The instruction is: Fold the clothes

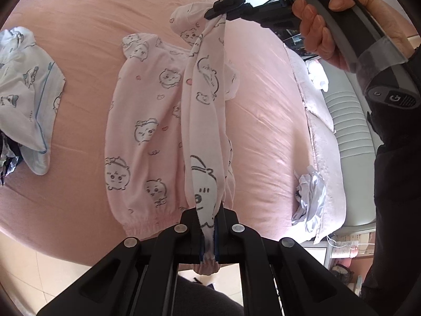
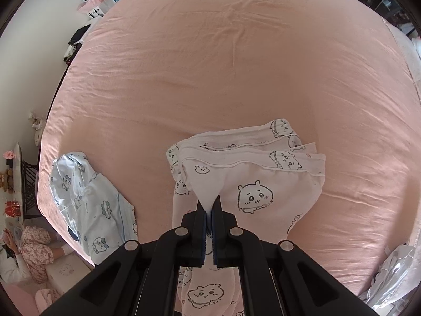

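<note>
Pink pyjama trousers with cartoon faces [image 1: 147, 131] lie partly on the pink bed [image 1: 79, 52]. One leg [image 1: 204, 121] is stretched taut in the air between my two grippers. My left gripper [image 1: 208, 226] is shut on the leg's cuff end. My right gripper [image 1: 218, 11] is shut on the waist end at the far side of the left wrist view. In the right wrist view my right gripper [image 2: 209, 210] pinches a fold of the trousers [image 2: 250, 184], whose waistband bunches just beyond the fingers.
A light blue printed garment [image 1: 29, 97] lies crumpled at the bed's left edge; it also shows in the right wrist view [image 2: 92, 200]. A silvery plastic bag [image 1: 310, 197] and a quilted cover [image 1: 323, 142] lie on the bed's right side. Furniture stands beside the bed.
</note>
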Available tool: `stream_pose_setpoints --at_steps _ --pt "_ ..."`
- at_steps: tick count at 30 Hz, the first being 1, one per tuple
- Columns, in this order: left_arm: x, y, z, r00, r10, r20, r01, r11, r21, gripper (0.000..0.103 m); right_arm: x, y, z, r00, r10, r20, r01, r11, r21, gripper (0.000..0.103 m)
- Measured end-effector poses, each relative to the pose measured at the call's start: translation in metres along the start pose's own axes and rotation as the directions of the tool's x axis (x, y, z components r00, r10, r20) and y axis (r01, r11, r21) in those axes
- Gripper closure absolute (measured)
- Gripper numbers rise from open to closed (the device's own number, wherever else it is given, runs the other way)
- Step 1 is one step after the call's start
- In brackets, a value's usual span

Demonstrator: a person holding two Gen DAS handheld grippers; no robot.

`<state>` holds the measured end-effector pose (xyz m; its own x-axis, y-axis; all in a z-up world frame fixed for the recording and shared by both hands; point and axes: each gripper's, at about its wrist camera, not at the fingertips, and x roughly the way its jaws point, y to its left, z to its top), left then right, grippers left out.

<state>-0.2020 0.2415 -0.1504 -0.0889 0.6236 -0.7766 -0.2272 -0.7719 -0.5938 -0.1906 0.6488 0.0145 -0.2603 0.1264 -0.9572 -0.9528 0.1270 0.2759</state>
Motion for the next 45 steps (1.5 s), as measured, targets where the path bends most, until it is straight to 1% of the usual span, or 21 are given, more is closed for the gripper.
stream_pose_setpoints --at_steps 2,9,16,20,22,25,27,28,29,30,31,32,33,34,35,36,39,45 --pt "-0.002 0.007 0.001 1.0 0.003 -0.001 -0.003 1.0 0.001 0.1 0.006 0.005 0.002 1.0 -0.011 -0.01 0.011 1.0 -0.001 0.102" --pt "0.003 0.039 0.007 1.0 0.018 -0.017 -0.019 0.999 -0.046 0.1 0.032 0.025 0.013 0.999 -0.025 -0.04 0.024 0.999 -0.028 0.102" --pt "0.009 0.056 0.0 0.995 0.083 -0.049 -0.085 0.996 -0.037 0.1 0.066 0.038 0.012 0.995 -0.021 -0.096 0.015 0.998 -0.057 0.102" --pt "0.015 0.063 -0.004 0.983 0.163 -0.084 -0.166 0.986 -0.029 0.099 0.077 0.039 0.01 0.994 -0.011 -0.113 0.004 0.998 -0.057 0.102" --pt "0.017 0.067 -0.005 0.979 0.178 -0.102 -0.183 0.982 -0.05 0.099 0.082 0.04 0.008 0.992 -0.002 -0.125 -0.005 0.998 -0.059 0.102" --pt "0.018 0.072 -0.007 0.975 0.18 -0.133 -0.192 0.978 -0.083 0.098 0.086 0.042 0.005 0.991 0.005 -0.133 -0.015 0.997 -0.072 0.102" --pt "0.019 0.071 -0.008 0.962 0.222 -0.162 -0.235 0.97 -0.067 0.093 0.086 0.043 0.004 0.991 -0.003 -0.132 -0.009 0.996 -0.09 0.101" --pt "0.018 0.071 -0.008 0.953 0.251 -0.168 -0.264 0.963 -0.058 0.091 0.086 0.044 0.004 0.991 -0.006 -0.135 -0.008 0.995 -0.103 0.098" --pt "0.015 0.07 -0.009 0.946 0.277 -0.166 -0.289 0.956 -0.054 0.087 0.085 0.045 0.003 0.991 -0.002 -0.135 -0.013 0.994 -0.111 0.094" --pt "0.012 0.07 -0.01 0.939 0.303 -0.163 -0.315 0.948 -0.05 0.083 0.082 0.046 0.003 0.991 0.005 -0.131 -0.021 0.993 -0.114 0.08" --pt "0.009 0.07 -0.011 0.934 0.319 -0.159 -0.331 0.942 -0.049 0.081 0.08 0.047 0.002 0.992 0.013 -0.128 -0.028 0.993 -0.118 0.058" --pt "0.005 0.071 -0.011 0.937 0.314 -0.153 -0.326 0.944 -0.058 0.074 0.077 0.048 0.002 0.993 0.022 -0.12 -0.037 0.991 -0.125 0.045" --pt "0.002 0.072 -0.011 0.939 0.31 -0.147 -0.323 0.944 -0.067 0.061 0.074 0.049 0.001 0.994 0.032 -0.109 -0.046 0.99 -0.134 0.029" --pt "-0.001 0.073 -0.011 0.941 0.309 -0.141 -0.322 0.944 -0.076 0.052 0.07 0.05 0.0 0.994 0.042 -0.098 -0.055 0.988 -0.143 0.027" --pt "-0.004 0.074 -0.011 0.941 0.31 -0.133 -0.323 0.943 -0.084 0.036 0.067 0.051 -0.001 0.995 0.038 -0.09 -0.052 0.987 -0.153 0.027" --pt "-0.008 0.074 -0.012 0.941 0.315 -0.125 -0.327 0.941 -0.089 0.03 0.064 0.052 -0.003 0.996 0.028 -0.085 -0.042 0.986 -0.164 0.027" --pt "-0.014 0.073 -0.013 0.943 0.314 -0.111 -0.325 0.94 -0.1 0.03 0.058 0.05 -0.007 0.996 0.03 -0.083 -0.045 0.984 -0.175 0.027" --pt "-0.017 0.066 -0.015 0.937 0.33 -0.111 -0.341 0.935 -0.095 0.03 0.043 0.031 -0.011 0.995 0.06 -0.085 -0.073 0.985 -0.158 0.027"
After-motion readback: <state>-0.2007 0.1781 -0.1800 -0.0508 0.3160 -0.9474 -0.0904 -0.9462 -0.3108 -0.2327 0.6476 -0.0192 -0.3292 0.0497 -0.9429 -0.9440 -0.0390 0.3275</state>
